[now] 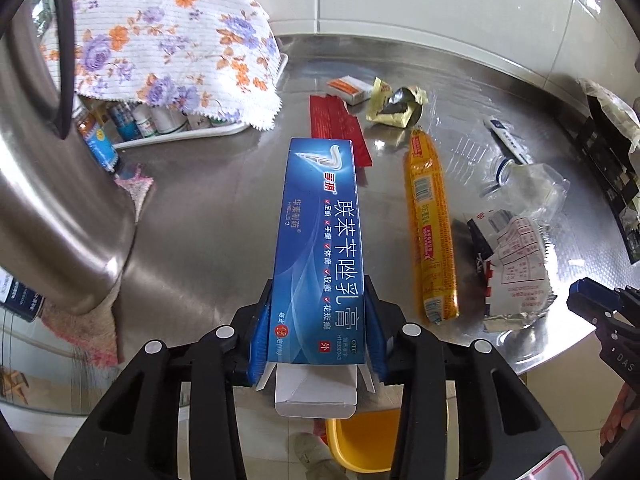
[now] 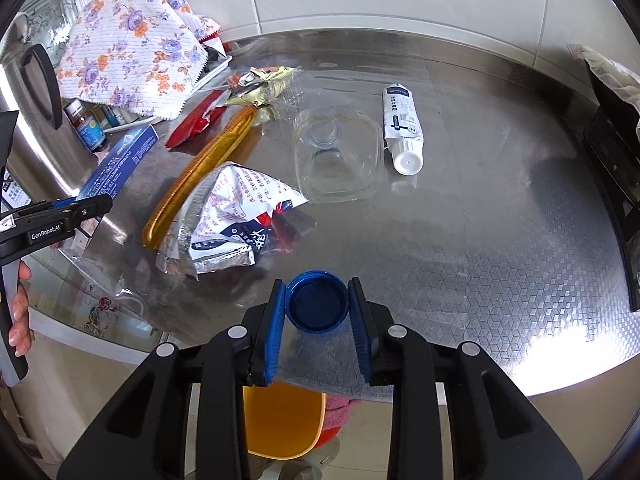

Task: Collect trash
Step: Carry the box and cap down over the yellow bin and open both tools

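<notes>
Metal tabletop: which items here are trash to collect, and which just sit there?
Trash:
blue carton
blue cap
yellow wrapper
foil packet
red wrapper
clear container

Bystanders:
floral cloth
steel kettle
medicine bottles

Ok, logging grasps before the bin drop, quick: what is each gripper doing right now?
Left gripper: closed on the blue medicine box, pads pressing its sides.
Right gripper: closed on the blue bottle cap.

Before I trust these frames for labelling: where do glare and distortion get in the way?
Left wrist view: fisheye bends the table edge; the blue box is sharp, its print readable. Right wrist view: sheen whitens the table's near right rim; the blue cap stays crisp.
</notes>
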